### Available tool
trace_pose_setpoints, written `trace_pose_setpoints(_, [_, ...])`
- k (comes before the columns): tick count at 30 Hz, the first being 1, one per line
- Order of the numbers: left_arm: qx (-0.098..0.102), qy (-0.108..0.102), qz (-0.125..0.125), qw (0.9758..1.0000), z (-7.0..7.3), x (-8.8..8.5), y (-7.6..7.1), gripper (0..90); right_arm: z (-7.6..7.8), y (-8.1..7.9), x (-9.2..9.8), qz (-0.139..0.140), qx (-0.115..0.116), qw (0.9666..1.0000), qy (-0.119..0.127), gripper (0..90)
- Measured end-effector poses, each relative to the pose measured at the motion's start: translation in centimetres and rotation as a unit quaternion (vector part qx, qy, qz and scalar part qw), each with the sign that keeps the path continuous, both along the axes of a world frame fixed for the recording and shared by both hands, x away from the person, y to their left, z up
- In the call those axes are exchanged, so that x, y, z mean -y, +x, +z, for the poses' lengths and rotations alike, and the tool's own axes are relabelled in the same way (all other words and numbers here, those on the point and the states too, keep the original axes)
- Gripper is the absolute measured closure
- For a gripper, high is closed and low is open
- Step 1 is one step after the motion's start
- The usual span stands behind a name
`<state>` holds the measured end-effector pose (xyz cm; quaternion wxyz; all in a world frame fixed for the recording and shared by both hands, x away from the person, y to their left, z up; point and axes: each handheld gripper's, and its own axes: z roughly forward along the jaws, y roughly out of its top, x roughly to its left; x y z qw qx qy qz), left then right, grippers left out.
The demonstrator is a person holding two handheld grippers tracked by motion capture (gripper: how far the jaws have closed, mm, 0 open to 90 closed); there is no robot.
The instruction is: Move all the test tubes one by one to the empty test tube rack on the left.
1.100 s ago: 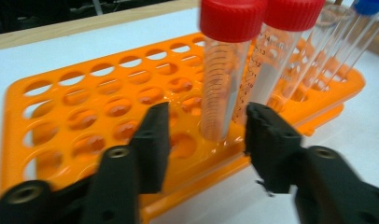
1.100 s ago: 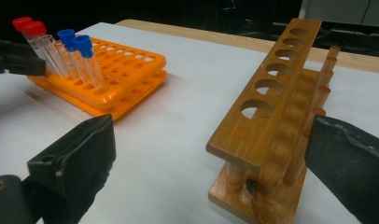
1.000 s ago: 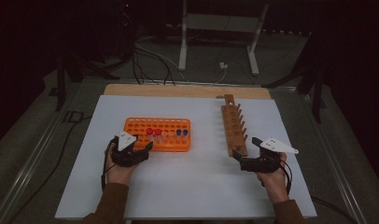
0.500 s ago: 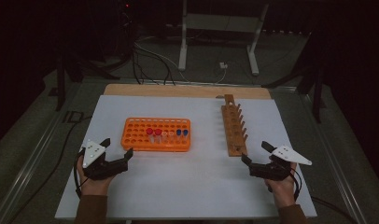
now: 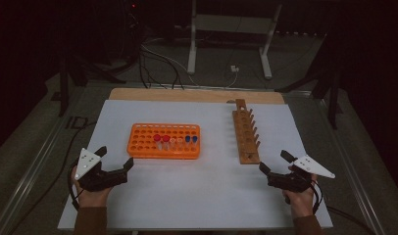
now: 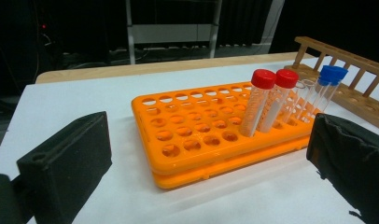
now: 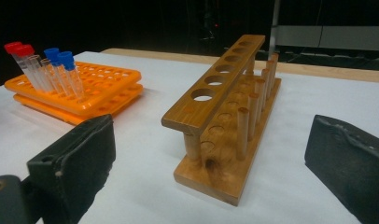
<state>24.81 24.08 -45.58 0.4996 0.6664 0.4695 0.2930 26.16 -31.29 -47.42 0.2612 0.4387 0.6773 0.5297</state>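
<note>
A laboratory bench is suggested by capped sample tubes (image 6: 264, 100) set in an orange rack (image 5: 163, 141), a wooden tube stand (image 5: 246, 132) and a white-covered worktop (image 5: 202, 196).

Legible markings: none on the orange tube rack (image 6: 201, 135), the capped tubes (image 6: 260, 105), the wooden rack (image 7: 225, 107) or the white table sheet (image 5: 211, 191).

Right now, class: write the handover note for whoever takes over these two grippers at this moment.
Left gripper: jaws have just been opening, now open and empty, short of the orange rack.
Right gripper: open and empty, near the wooden rack.
Things: red-capped tubes and blue-capped tubes stand in the orange rack, clear ones between them.
Done: no tube in the wooden rack.
Left: probably moving tubes across.
</note>
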Motion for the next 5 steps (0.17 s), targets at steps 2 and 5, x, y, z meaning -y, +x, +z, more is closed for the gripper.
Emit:
trace_pose_setpoints(2, [-0.001,-0.002,0.003,1.0000,-0.05,-0.03,0.01,0.6,-0.04,-0.04,-0.02,-0.002,0.001,1.0000,-0.005,2.5])
trace_pose_setpoints(5, [-0.001,0.001,0.006,1.0000,-0.12,0.02,0.05,0.6,-0.04,-0.05,0.03,-0.002,0.002,1.0000,-0.007,2.5])
